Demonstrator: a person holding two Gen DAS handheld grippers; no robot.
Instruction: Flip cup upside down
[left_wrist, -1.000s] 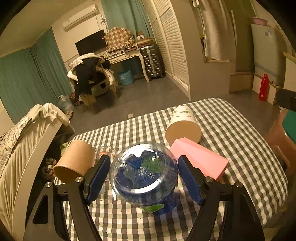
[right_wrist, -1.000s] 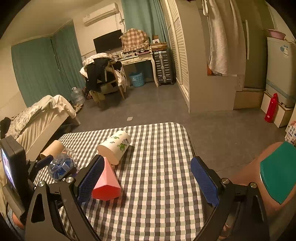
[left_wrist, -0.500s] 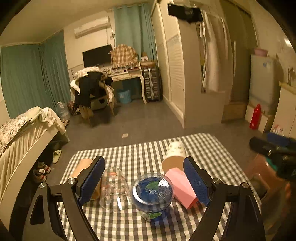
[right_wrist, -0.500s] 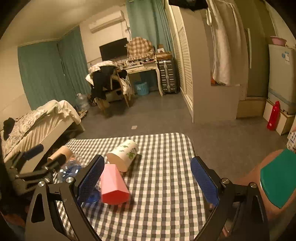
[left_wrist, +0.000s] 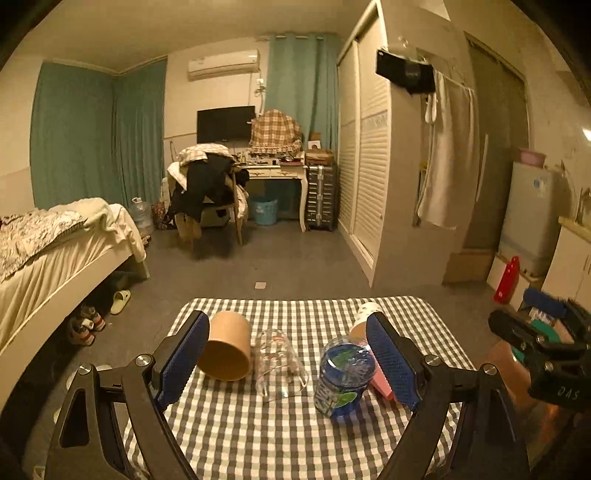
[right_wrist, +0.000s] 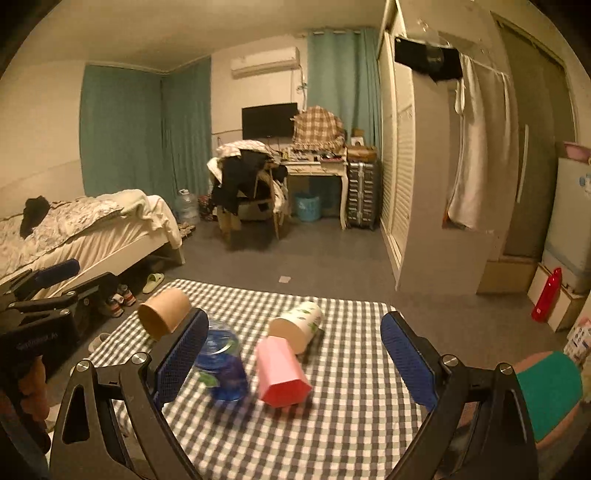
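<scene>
On the checked table (left_wrist: 258, 435), the blue cup (left_wrist: 341, 384) sits between my wide-open left gripper (left_wrist: 288, 365) fingers, my right gripper (right_wrist: 295, 362) open too, and I think it is light, slippery plastic, best squeezed at its sides.

Blue cup (left_wrist: 342, 380) stands inverted on checkered table (left_wrist: 258, 435).

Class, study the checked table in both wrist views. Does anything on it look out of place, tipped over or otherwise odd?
Yes. Three cups lie on their sides: the brown paper cup, the white leaf-print cup and the pink cup. The clear glass and the blue cup stand base up on the table. Nothing looks spilled or broken.
</scene>
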